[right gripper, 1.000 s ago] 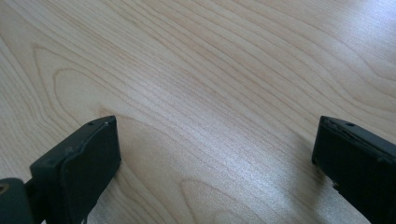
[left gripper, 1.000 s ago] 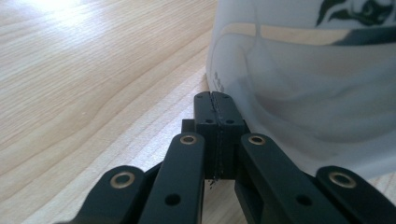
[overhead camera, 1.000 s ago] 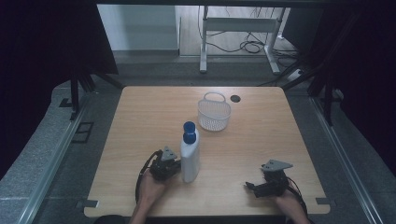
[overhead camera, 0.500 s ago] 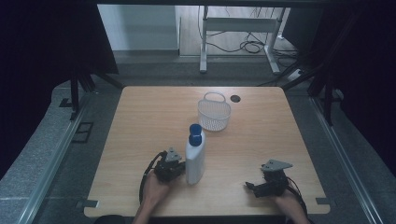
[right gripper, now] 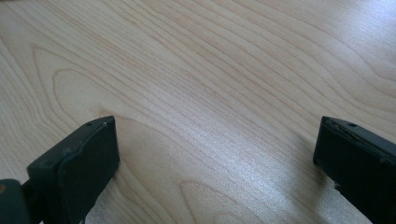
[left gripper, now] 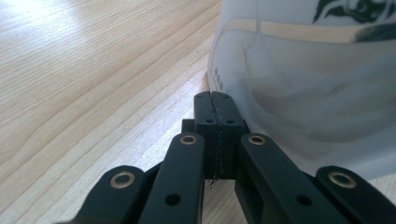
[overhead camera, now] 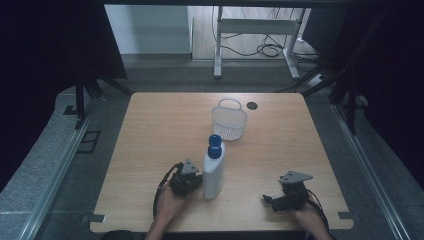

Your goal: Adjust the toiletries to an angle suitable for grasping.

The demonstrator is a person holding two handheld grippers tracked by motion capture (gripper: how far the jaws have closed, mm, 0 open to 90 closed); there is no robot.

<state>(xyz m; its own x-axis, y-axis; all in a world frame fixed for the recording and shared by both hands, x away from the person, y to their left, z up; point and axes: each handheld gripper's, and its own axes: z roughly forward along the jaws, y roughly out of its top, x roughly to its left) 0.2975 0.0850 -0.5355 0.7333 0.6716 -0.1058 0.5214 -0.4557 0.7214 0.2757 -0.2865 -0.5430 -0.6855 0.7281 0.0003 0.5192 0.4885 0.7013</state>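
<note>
2 claws sit low at the near edge of the wooden surface [overhead camera: 150,130]. The left claw [left gripper: 215,105] has its jaws pressed flat together with nothing between them, and their tips rest against the lower flank of the white bottle [overhead camera: 214,172]. The right claw [right gripper: 215,154] lies well apart to the right, its jaws spread wide over bare wood.

The bottle stands upright just beside the left claw, near the front middle of the surface, topped by a blue cap [overhead camera: 215,146]. Its body looks like smooth, slightly translucent plastic, so it will likely be slick and give a little under pressure, stiffer near the base and shoulder. Tall and narrow-footed, it seems easy to tip if nudged from low down. How full it is cannot be told. A sound hold would be across the flat body around mid-height.

Farther back stands a white mesh basket [overhead camera: 229,122], upright and well apart from the bottle.
</note>
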